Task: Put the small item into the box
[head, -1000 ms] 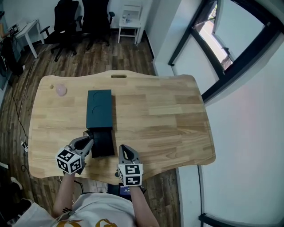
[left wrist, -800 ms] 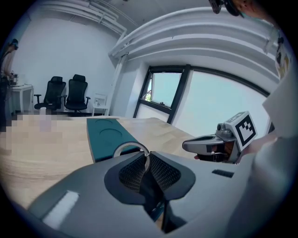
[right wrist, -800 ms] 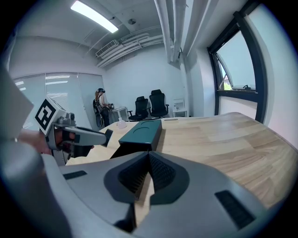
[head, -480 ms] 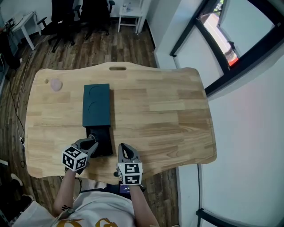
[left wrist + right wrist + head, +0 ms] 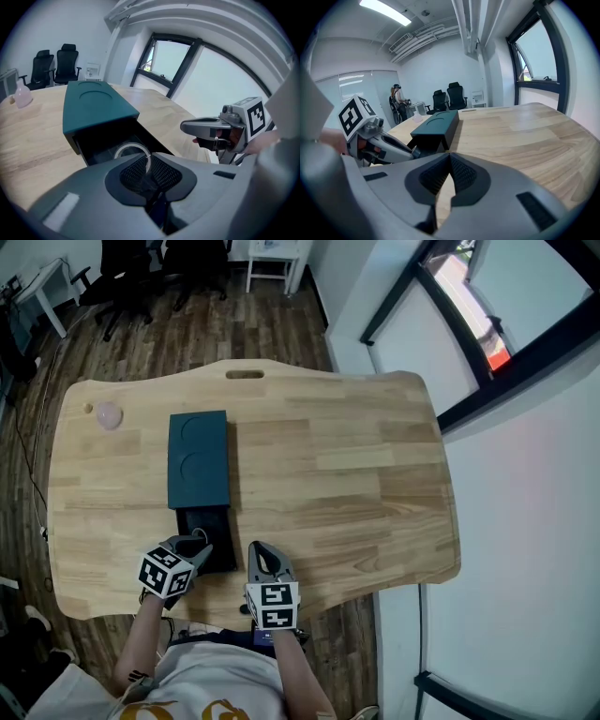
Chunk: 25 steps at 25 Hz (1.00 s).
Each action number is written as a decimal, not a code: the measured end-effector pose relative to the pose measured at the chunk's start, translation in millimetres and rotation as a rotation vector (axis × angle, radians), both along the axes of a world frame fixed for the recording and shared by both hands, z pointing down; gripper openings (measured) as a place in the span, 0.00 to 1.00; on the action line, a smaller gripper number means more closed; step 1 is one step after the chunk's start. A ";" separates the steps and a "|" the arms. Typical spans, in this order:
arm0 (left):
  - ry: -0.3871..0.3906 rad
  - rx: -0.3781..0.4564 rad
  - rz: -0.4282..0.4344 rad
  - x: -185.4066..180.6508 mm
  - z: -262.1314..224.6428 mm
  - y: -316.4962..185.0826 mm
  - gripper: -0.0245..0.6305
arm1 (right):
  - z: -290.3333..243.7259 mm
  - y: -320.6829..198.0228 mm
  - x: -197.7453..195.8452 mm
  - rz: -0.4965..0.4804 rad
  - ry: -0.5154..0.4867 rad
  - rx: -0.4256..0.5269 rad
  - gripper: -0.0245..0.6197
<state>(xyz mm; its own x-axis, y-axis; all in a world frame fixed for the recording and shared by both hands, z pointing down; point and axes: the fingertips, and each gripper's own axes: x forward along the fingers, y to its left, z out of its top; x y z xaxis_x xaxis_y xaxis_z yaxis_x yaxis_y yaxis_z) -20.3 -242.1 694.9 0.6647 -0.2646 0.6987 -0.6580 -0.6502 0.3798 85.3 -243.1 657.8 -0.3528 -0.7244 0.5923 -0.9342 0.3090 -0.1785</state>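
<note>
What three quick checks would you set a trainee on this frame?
1. True or false: the left gripper is pinching a ring at the open drawer of the teal box.
2. Where is the pink object? A) inside the drawer. B) on the table, near its far left corner. C) on top of the teal box.
3. Fill in: the right gripper has its jaws ___, with nothing between them.

Key: 1 true; 2 B; 3 closed.
</note>
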 end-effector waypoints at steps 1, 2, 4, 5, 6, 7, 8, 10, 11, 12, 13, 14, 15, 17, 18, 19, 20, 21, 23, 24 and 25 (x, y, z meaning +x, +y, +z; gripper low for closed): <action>-0.012 -0.010 0.011 1.0 2.7 0.8 0.10 | 0.9 -1.5 -0.4 0.000 -0.001 0.000 0.05; -0.024 -0.018 0.021 1.6 4.9 1.3 0.10 | 1.7 -2.7 -0.7 0.000 -0.002 0.000 0.05; -0.043 -0.034 0.037 2.0 7.2 1.3 0.10 | 3.8 -3.9 -0.5 0.001 -0.001 -0.006 0.05; -0.053 -0.045 0.046 2.1 8.0 1.5 0.10 | 4.7 -4.4 -0.1 0.003 0.001 -0.009 0.05; -0.065 -0.059 0.058 2.1 9.2 2.2 0.10 | 5.4 -4.9 0.0 0.004 0.002 -0.011 0.05; -0.080 -0.074 0.074 2.2 10.8 3.4 0.10 | 6.0 -5.6 -0.2 0.005 0.003 -0.012 0.05; -0.099 -0.088 0.093 2.2 12.6 5.0 0.10 | 6.5 -6.1 -0.6 0.005 0.003 -0.013 0.05; -0.141 -0.117 0.135 2.2 16.4 8.4 0.10 | 6.9 -7.2 -1.8 0.003 0.004 -0.018 0.05; -0.161 -0.132 0.160 2.5 18.1 10.4 0.10 | 6.9 -7.8 -2.6 0.002 0.004 -0.020 0.05; -0.180 -0.149 0.185 2.8 19.8 12.6 0.10 | 7.0 -8.1 -3.4 0.001 0.004 -0.023 0.05; -0.198 -0.164 0.209 3.1 21.3 14.8 0.10 | 7.4 -8.3 -4.3 0.000 0.003 -0.024 0.05; -0.216 -0.176 0.232 3.3 22.7 16.8 0.10 | 8.2 -8.2 -5.2 -0.001 0.003 -0.026 0.05; -0.234 -0.183 0.253 3.4 24.0 18.7 0.10 | 9.1 -7.8 -5.9 -0.003 0.003 -0.029 0.05; -0.270 -0.185 0.292 3.4 26.3 22.3 0.10 | 10.7 -6.8 -6.6 -0.006 0.006 -0.034 0.05; -0.287 -0.183 0.306 3.2 27.1 23.4 0.10 | 11.0 -6.3 -6.8 -0.007 0.006 -0.036 0.05; -0.302 -0.181 0.316 2.7 27.8 24.0 0.10 | 11.0 -5.9 -7.0 -0.007 0.006 -0.037 0.05; -0.316 -0.179 0.324 2.2 28.4 24.3 0.10 | 11.1 -5.5 -6.9 -0.006 0.006 -0.037 0.05; -0.327 -0.179 0.331 1.8 28.8 24.6 0.10 | 11.2 -5.0 -6.3 -0.005 0.005 -0.037 0.05; -0.344 -0.180 0.346 2.1 28.1 24.7 0.10 | 11.3 -4.1 -4.1 0.000 0.001 -0.037 0.05; -0.350 -0.181 0.355 2.6 26.7 24.3 0.10 | 11.6 -3.6 -2.7 0.003 -0.001 -0.037 0.04; -0.355 -0.182 0.361 3.3 25.8 24.0 0.10 | 11.9 -3.0 -1.1 0.006 -0.002 -0.037 0.05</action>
